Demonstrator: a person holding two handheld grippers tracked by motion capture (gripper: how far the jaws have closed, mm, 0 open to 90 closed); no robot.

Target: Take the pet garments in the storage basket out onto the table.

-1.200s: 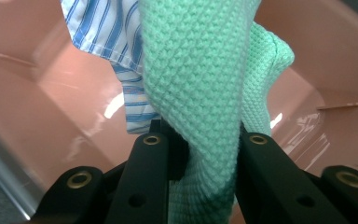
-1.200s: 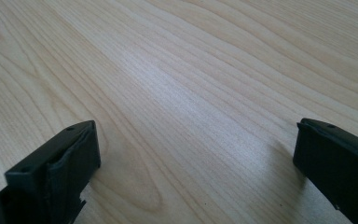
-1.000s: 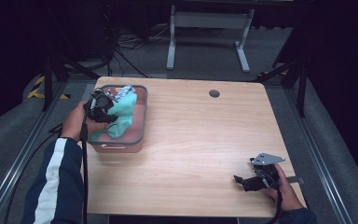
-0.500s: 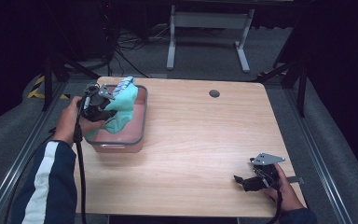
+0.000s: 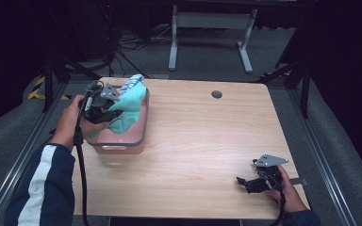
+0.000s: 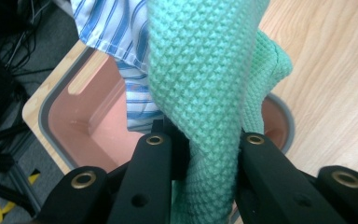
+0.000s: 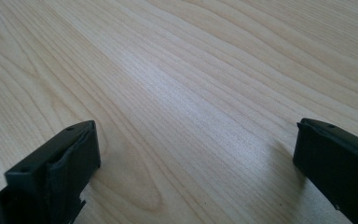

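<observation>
A pink bin with a grey rim (image 5: 122, 141) (image 6: 51, 126) stands at the table's left. My left gripper (image 5: 109, 114) (image 6: 200, 140) is shut on a mint green knitted cloth (image 5: 129, 106) (image 6: 200, 70) and holds it raised above the bin, its lower end still hanging inside. A blue-and-white striped cloth (image 5: 131, 81) (image 6: 116, 28) rides up with the green one. My right gripper (image 5: 245, 181) (image 7: 196, 144) rests low over the bare wood at the table's front right, jaws wide apart with nothing between them.
The wooden table (image 5: 207, 141) has a round cable hole (image 5: 217, 94) near its far edge. A cable (image 5: 81, 174) trails from the left gripper down past the front edge. Beyond the table stands a grey metal frame (image 5: 207, 28) on dark floor.
My left gripper has risen out of the bin and pulled the green cloth upward, with the striped cloth lifting along. The right gripper has stayed where it was.
</observation>
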